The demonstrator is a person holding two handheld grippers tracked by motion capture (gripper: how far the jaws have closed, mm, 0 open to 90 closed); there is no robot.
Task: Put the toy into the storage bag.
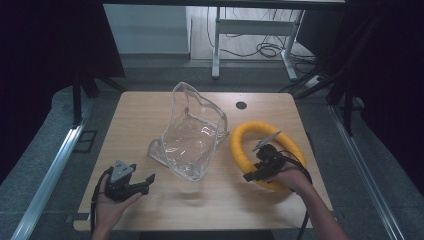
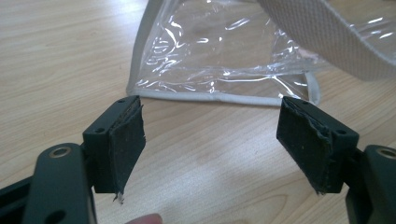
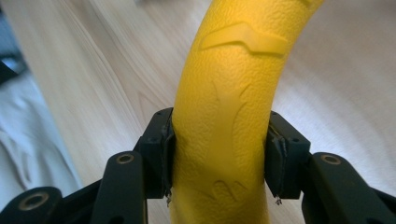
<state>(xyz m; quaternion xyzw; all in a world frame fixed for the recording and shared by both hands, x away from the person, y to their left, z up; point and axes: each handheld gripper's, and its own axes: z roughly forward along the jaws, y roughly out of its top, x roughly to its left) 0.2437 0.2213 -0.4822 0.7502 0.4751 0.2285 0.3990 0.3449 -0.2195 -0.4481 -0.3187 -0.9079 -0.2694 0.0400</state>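
**Right gripper clamps yellow ring, left gripper wide open**

Wooden table on grey carpet, dark surroundings. Clear plastic bag stands mid-table, grey-trimmed, slumped. Yellow ring lies near the right edge, just beside the bag. Right gripper holds the ring's near side, pads pressed on both flanks. Left gripper near the front-left corner, jaws wide apart, empty, aimed at the bag's base.
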